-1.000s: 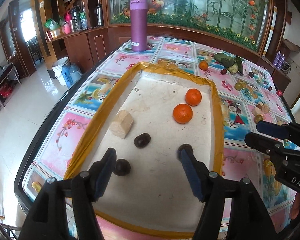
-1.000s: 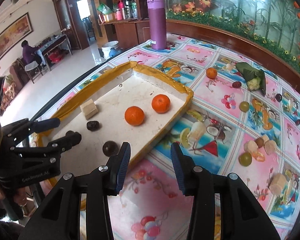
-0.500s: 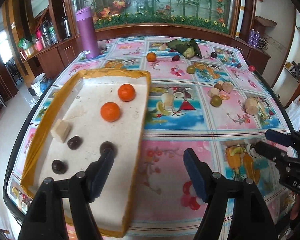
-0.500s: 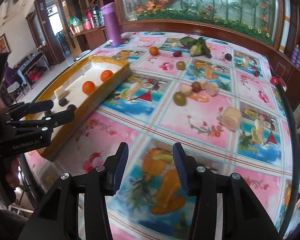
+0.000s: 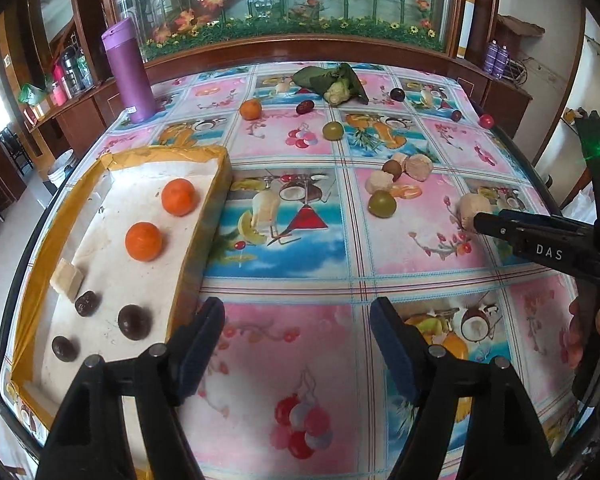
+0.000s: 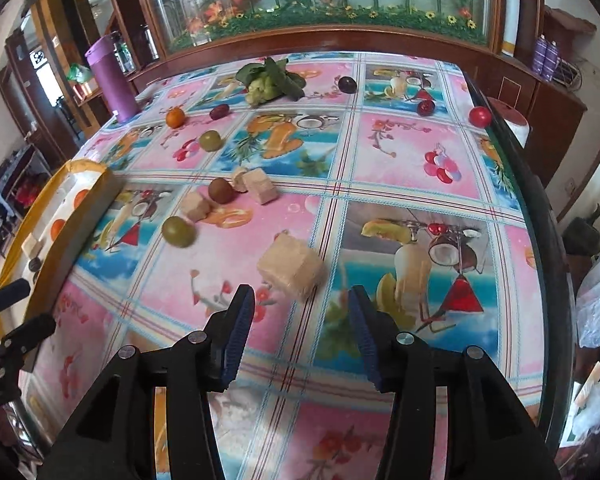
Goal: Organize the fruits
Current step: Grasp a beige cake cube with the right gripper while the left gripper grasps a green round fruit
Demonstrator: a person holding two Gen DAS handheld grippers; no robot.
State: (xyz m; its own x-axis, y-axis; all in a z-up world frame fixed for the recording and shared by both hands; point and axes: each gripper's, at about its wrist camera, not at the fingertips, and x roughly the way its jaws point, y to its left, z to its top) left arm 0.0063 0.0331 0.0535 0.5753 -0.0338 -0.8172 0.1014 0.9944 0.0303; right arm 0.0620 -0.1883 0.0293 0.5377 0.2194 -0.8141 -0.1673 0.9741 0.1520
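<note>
A yellow-rimmed tray point(image 5: 168, 156) at the left holds two oranges point(image 5: 179, 197), a pale block point(image 5: 67, 280) and three dark fruits point(image 5: 134, 321). My left gripper point(image 5: 296, 320) hovers over bare tablecloth just right of the tray, its jaws opening with nothing between them. My right gripper point(image 6: 300, 300) is over the table's right half, its jaws opening too. A beige cube point(image 6: 292, 266) lies just beyond its fingertips, not between them. Loose on the cloth are green fruits point(image 6: 178, 231), an orange point(image 6: 175, 117), dark plums point(image 6: 347, 84) and beige chunks point(image 6: 262, 188).
A tall purple bottle point(image 5: 129, 72) stands at the far left corner. A leafy vegetable point(image 5: 332, 82) lies at the back. A red tomato point(image 6: 480, 116) sits near the right edge of the table point(image 6: 540, 240). A wooden cabinet with a glass display runs behind.
Both grippers have swung right, away from the tray and across the tablecloth. Both pairs of jaws stand wider. The beige cube now lies just ahead of the right gripper.
</note>
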